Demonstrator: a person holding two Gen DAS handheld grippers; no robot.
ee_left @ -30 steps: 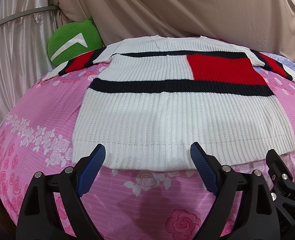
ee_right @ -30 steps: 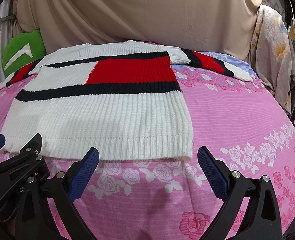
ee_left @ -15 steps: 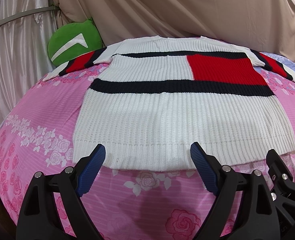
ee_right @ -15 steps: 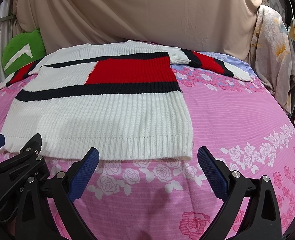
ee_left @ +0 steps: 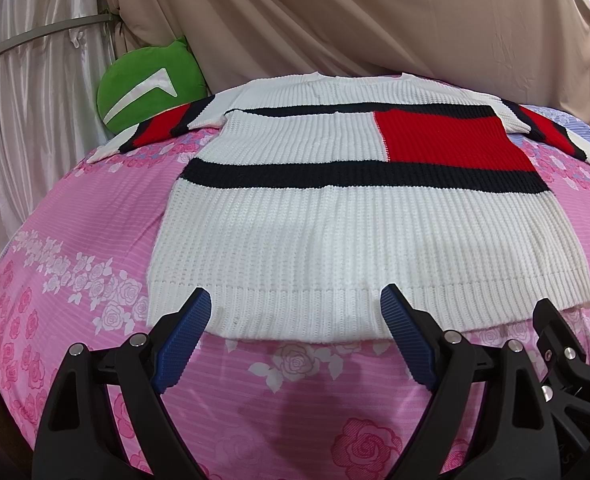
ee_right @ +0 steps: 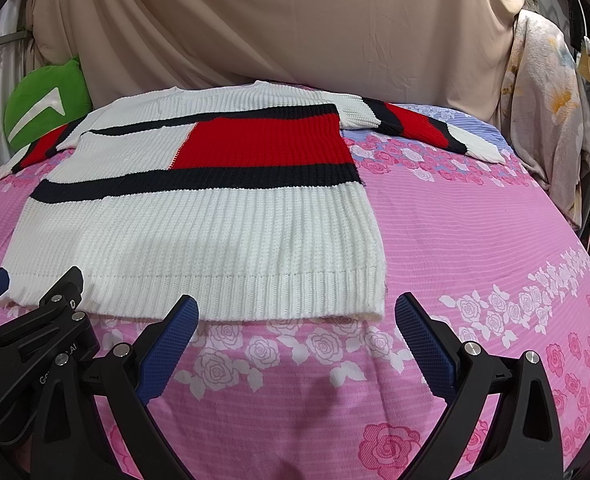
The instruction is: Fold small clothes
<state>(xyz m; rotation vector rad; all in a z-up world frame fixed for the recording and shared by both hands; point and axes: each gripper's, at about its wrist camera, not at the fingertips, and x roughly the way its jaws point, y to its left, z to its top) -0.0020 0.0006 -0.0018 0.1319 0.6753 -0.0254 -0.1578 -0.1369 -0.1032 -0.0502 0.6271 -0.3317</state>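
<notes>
The left gripper [ee_left: 295, 308] is held with its two blue ribbed pads spread wide apart, nothing between them, its tips just over the near hem of the white ribbed knit sweater with navy bands and a red block [ee_left: 335, 220]. Whether the tips touch the hem cannot be told. The right gripper [ee_right: 297, 316] is likewise held wide apart and empty, poised just short of the hem near the sweater's right corner; the two tools are seen side by side, close together.

The sweater is laid flat and face up on the pink rose-printed bedsheet [ee_right: 475, 240], hem toward the tongs, collar toward the far beige drape [ee_right: 295, 20]. Both striped sleeves are stretched outward, the left one reaching a green plush cushion with a white mark [ee_left: 151, 84].

No fold is visible anywhere on the garment, so the task is judged to be at its very start: only the spreading is done. The sleeves are left to be turned in, and the body to be doubled over
</notes>
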